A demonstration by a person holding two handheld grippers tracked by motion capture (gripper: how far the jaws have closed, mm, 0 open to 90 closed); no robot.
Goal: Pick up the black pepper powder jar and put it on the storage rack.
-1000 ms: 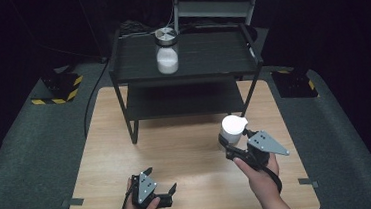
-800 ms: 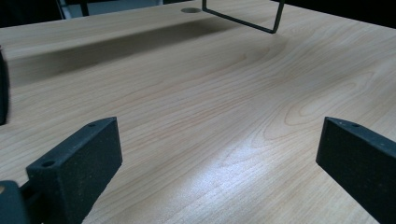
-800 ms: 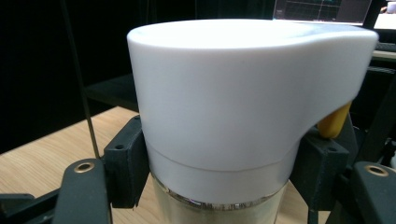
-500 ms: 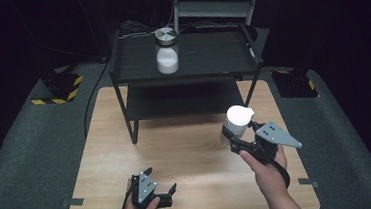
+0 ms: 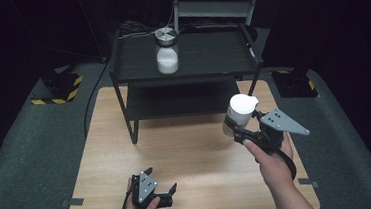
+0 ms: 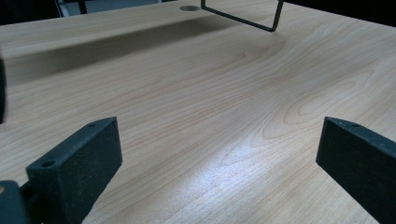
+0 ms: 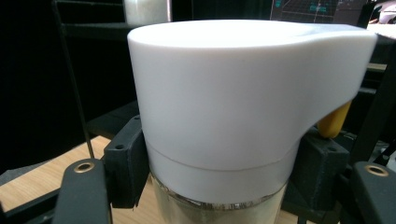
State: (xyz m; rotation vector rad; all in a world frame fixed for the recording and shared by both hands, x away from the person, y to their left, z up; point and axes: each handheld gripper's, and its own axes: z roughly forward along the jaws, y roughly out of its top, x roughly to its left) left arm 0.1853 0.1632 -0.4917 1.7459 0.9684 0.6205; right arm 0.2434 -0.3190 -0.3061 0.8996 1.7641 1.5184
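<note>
dark room around a pale wooden table [image 5: 187, 149] with a black two-level shelf [image 5: 205, 58] at its far edge; a lidded jar [image 5: 166, 51] stands on top. my right gripper [image 5: 237, 123] clamps a white-capped jar [image 5: 239, 113] upright between its jaws, lifted off the table by the right edge. my left gripper [image 5: 153, 192] rests wide open near the front edge.

High view looks down on the wooden table [image 5: 187, 149] — gripper views sit close, sharing it.
</note>
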